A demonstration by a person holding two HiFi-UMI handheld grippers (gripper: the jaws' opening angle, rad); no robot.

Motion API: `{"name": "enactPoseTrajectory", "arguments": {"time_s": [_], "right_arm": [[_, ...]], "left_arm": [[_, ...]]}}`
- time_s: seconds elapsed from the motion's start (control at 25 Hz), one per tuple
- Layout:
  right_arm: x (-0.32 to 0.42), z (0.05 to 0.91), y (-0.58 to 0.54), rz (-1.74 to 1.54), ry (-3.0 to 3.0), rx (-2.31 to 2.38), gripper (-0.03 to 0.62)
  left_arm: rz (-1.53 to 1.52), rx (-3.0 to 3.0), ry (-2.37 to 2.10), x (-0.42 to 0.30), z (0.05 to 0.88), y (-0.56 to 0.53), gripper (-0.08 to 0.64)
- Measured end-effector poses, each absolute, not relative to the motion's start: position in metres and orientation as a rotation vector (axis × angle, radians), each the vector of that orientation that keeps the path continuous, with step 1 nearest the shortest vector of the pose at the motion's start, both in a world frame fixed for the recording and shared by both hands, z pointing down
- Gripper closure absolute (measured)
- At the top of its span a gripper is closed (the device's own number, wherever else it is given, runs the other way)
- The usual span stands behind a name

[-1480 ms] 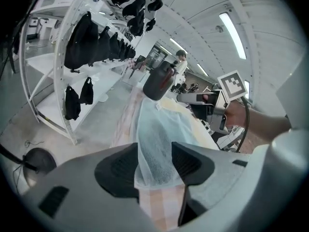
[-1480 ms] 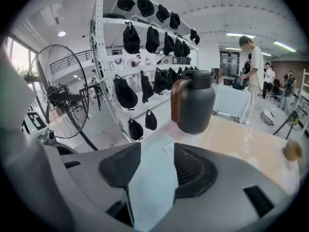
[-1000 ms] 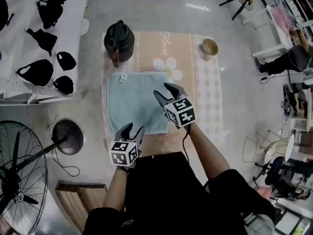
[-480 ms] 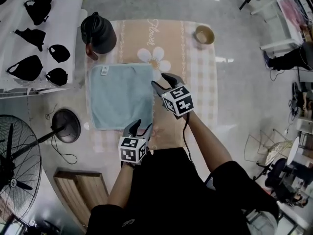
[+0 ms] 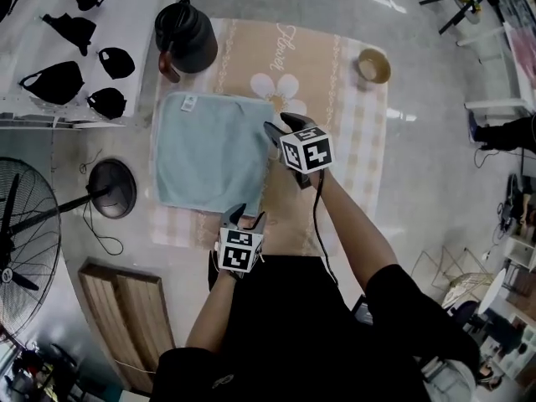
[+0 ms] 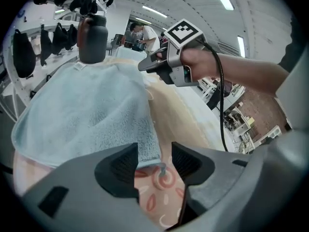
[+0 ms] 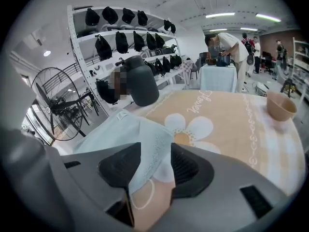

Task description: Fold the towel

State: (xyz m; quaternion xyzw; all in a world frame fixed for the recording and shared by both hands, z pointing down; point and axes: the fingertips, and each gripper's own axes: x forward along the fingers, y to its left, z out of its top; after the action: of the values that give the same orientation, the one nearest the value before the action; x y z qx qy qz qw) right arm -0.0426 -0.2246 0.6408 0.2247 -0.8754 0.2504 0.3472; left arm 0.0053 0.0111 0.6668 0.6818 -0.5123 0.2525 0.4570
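Pale blue terry: the towel (image 5: 209, 153) lay flat and unfolded on the desk (image 5: 356, 157). Your left claw (image 5: 243, 218) stood apart around its near right corner, and your right claw (image 5: 276, 127) stood apart around the far right corner. You appeared to be at the grasp step. The next move called for both to close squarely on the cloth.

black jug (image 5: 186, 36) sits just past the upper left corner of the towel (image 5: 209, 153), bowl (image 5: 373, 65) well off at upper right. desk (image 5: 356, 166) strip right of the towel is bare, easy pass.
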Motion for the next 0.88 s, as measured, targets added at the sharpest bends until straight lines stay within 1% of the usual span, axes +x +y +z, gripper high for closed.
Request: {"name": "enactPoseTrajectory", "arguments": {"time_s": [0.36, 0.44, 0.48, 0.52, 0.56, 0.64, 0.88], "right_arm": [[-0.059, 0.672, -0.239, 0.741, -2.179, 0.587, 0.396], [-0.058, 0.679, -0.240, 0.748, -2.162, 0.591, 0.400], [-0.056, 0.681, -0.240, 0.748, -2.155, 0.594, 0.421], [-0.054, 0.683, -0.239, 0.743, -2.148, 0.601, 0.471], [-0.051, 0.683, -0.239, 0.734, -2.141, 0.609, 0.505], [-0.048, 0.680, -0.240, 0.716, -2.140, 0.616, 0.546], [-0.036, 0.676, -0.242, 0.719, -2.136, 0.631, 0.555]], "left_arm": [[0.645, 1.623, -1.310, 0.003, 0.684, 0.012, 0.359], [0.642, 1.617, -1.323, 0.000, 0.684, 0.011, 0.373], [0.649, 1.617, -1.324, -0.001, 0.684, 0.012, 0.384], [0.657, 1.618, -1.323, -0.002, 0.684, 0.014, 0.409], [0.658, 1.619, -1.320, -0.003, 0.684, 0.015, 0.426], [0.636, 1.622, -1.305, -0.003, 0.685, 0.016, 0.512], [0.606, 1.637, -1.234, 0.008, 0.678, 0.020, 0.531]]}}
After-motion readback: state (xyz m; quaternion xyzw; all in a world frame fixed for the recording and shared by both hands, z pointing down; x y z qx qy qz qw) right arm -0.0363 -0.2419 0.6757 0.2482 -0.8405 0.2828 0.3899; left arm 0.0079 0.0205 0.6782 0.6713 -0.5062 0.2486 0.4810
